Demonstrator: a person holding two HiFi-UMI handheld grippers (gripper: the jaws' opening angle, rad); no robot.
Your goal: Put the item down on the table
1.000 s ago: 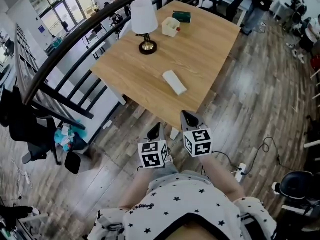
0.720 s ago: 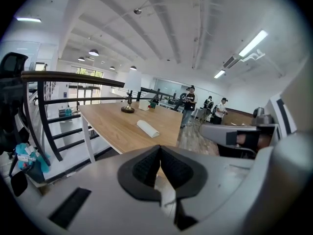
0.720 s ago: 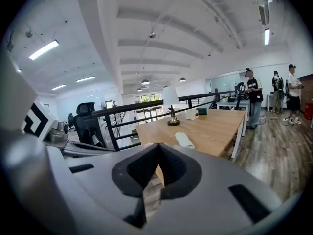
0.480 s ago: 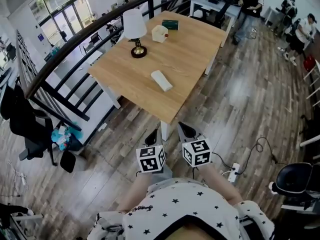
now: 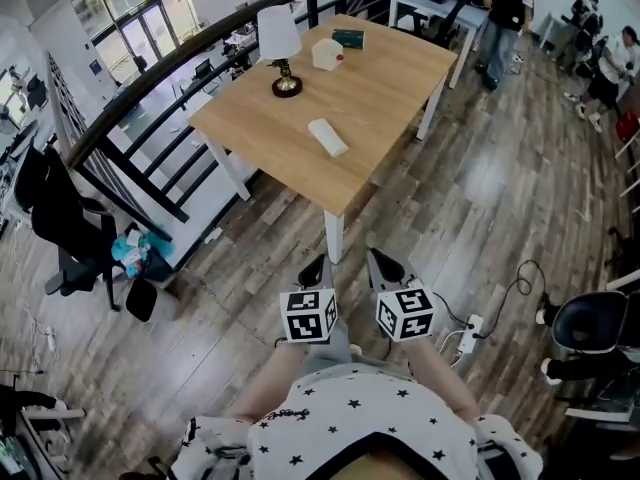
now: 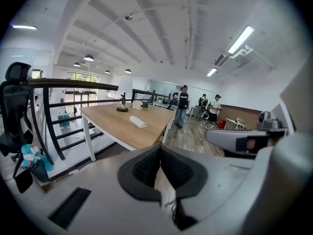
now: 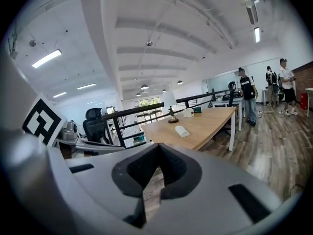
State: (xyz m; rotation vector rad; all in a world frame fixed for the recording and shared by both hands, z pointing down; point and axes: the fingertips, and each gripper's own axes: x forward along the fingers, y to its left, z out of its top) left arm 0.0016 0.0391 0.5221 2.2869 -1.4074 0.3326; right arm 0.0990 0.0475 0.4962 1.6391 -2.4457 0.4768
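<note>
Fingers of the left gripper [image 5: 315,266] and the right gripper [image 5: 382,263] are closed on nothing, held close to the body, probably because the work is finished. Beyond, the white item [image 5: 328,137] lies on the worktop [image 5: 400,78], which now stands farther from them than a second ago.

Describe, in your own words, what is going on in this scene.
A person stands back from the wooden table, holding a gripper in each hand. The left gripper and the right gripper are both shut and empty. A white item lies on the table, apart from a lamp near its far edge.
</note>
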